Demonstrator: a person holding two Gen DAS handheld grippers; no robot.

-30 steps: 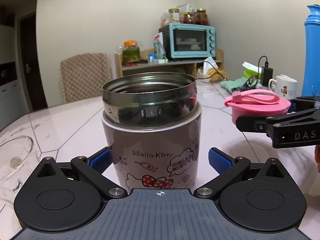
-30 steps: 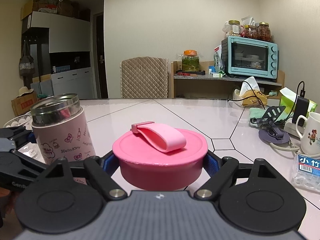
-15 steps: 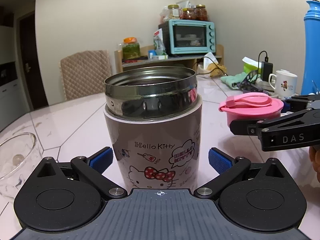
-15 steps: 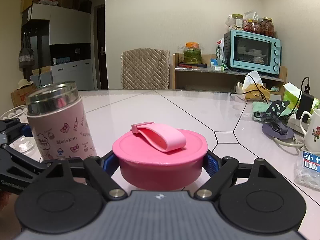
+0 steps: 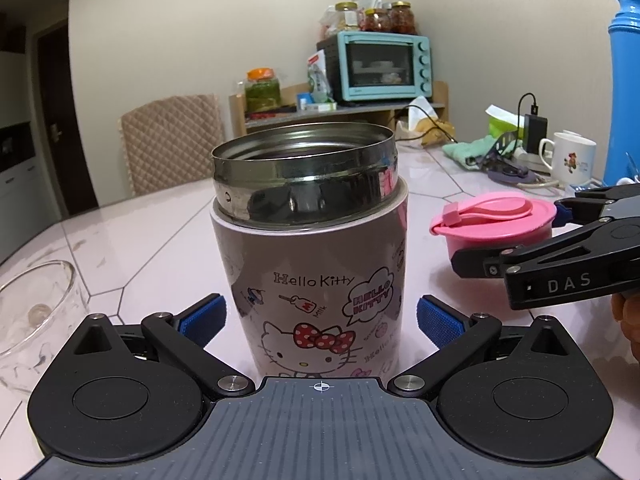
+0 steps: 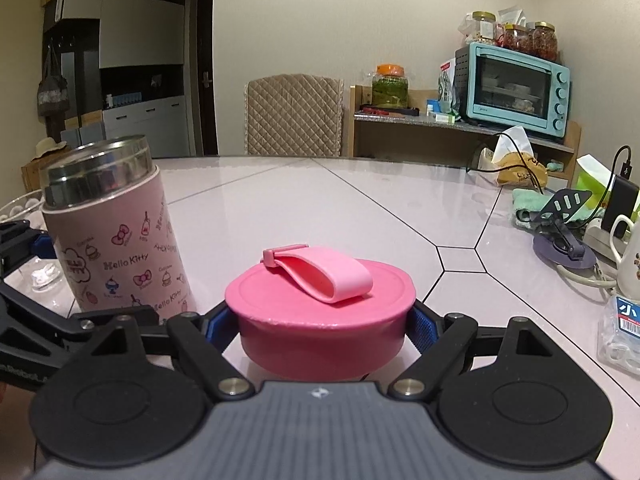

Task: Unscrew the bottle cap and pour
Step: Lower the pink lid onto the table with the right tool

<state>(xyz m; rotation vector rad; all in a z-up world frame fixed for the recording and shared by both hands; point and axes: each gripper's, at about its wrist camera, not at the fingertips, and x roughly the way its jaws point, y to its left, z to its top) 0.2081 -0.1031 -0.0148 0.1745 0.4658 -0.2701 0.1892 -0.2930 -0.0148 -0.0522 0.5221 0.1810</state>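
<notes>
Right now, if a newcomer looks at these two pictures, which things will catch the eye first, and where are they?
The open Hello Kitty flask stands in the middle of the left view, its steel mouth uncovered, between the blue pads of the left claw, which do not touch it. The pink cap, off the flask, sits clamped in the right claw. Behind, a turquoise oven stands on a shelf.

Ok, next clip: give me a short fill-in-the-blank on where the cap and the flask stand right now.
1. The pink cap is clamped in the ____ gripper.
2. The Hello Kitty flask stands upright with its steel mouth ____.
3. The blue pads of the left gripper flank the flask without ____ it.
4. Seen from the left wrist, the glass bowl sits to the ____ of the flask.

Missing words: right; open; touching; left
</notes>
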